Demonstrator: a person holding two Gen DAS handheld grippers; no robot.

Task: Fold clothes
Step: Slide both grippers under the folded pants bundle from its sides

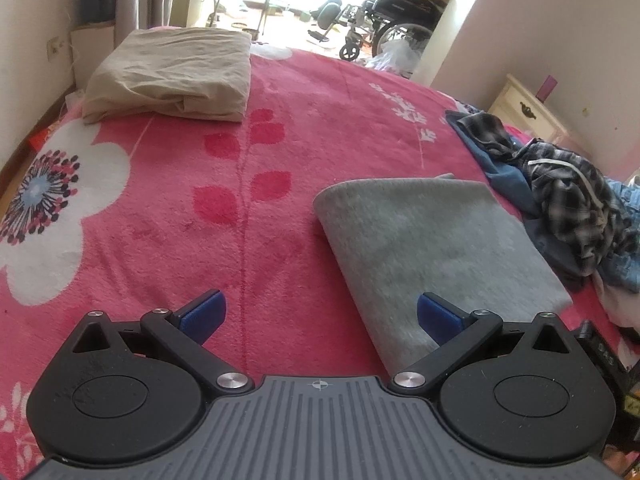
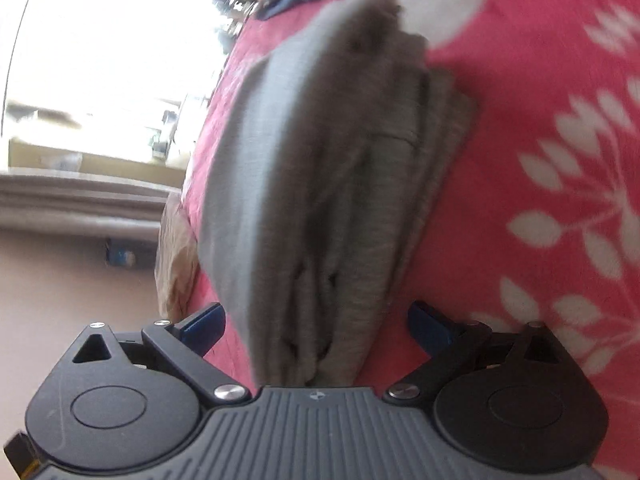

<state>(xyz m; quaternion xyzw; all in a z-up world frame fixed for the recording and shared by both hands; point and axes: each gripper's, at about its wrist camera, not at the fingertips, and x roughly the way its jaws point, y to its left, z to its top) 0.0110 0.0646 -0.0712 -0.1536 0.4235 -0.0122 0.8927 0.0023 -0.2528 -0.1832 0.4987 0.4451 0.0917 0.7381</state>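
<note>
Covering the bed, pink floral blanket point(image 1: 280, 128), folded grey garment point(image 1: 432, 240), both grippers' fingers spread.

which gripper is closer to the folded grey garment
Right. The right gripper is open with its jaws straddling the folded grey garment at its layered edge. The left gripper is open over the pink blanket, beside the garment's edge.

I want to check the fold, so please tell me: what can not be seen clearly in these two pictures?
- Right wrist view: the grey folded garment is motion-blurred; its layers cannot be counted.
- Left wrist view: the right edge cuts off the unfolded clothes pile.
- Left wrist view: the gripper body hides the garment's near edge.
- Both views: the room beyond is overexposed.
</note>
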